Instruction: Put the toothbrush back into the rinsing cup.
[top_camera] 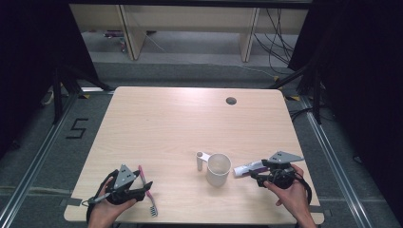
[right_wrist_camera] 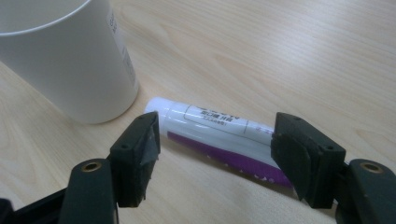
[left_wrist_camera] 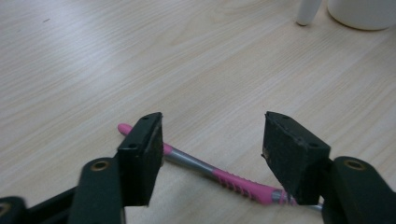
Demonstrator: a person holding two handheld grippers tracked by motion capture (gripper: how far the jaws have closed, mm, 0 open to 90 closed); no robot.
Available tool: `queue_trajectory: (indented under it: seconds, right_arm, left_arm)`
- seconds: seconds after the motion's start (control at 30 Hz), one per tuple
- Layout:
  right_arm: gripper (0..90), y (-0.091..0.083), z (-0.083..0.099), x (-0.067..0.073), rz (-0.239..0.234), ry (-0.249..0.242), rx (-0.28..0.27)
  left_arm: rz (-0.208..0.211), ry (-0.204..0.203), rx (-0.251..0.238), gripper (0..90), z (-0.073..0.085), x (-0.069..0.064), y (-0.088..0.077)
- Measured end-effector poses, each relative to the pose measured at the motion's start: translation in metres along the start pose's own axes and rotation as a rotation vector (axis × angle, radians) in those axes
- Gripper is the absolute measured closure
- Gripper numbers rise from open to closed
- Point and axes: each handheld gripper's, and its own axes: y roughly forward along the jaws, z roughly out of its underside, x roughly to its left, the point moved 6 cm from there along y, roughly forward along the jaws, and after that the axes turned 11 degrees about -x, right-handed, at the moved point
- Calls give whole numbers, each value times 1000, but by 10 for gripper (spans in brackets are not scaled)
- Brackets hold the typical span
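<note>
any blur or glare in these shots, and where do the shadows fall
High view: even light on the table, dark surroundings, small detail soft. Left gripper view: toothbrush fairly sharp, the cup at the top edge softer, faint shadow under the left gripper. Right gripper view: the tube has blurry print and a mild sheen, with soft shadow below it between the open jaws of the right gripper.

I see the cup (top_camera: 218,169) standing on the table (top_camera: 180,123) near its front edge, right of centre. The tube (top_camera: 249,167) lies just right of it; the toothbrush (top_camera: 148,191) lies well left, nearer the front edge.
</note>
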Motion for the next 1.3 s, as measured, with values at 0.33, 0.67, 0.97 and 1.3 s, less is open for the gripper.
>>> queue_trajectory:
  seconds: [0.33,0.67,0.97,1.3]
  right_arm:
    - [331,-2,1,1,10,15,-1]
    - [332,-2,2,3,7,20,4]
    - [331,-4,2,3,-2,25,7]
    - [284,-6,6,-3,11,8,6]
  left_arm:
    - [16,86,53,808,1,12,17]
    - [-2,78,98,881,8,26,27]
    - [-15,50,125,887,16,35,20]
    - [-6,20,124,885,26,31,1]
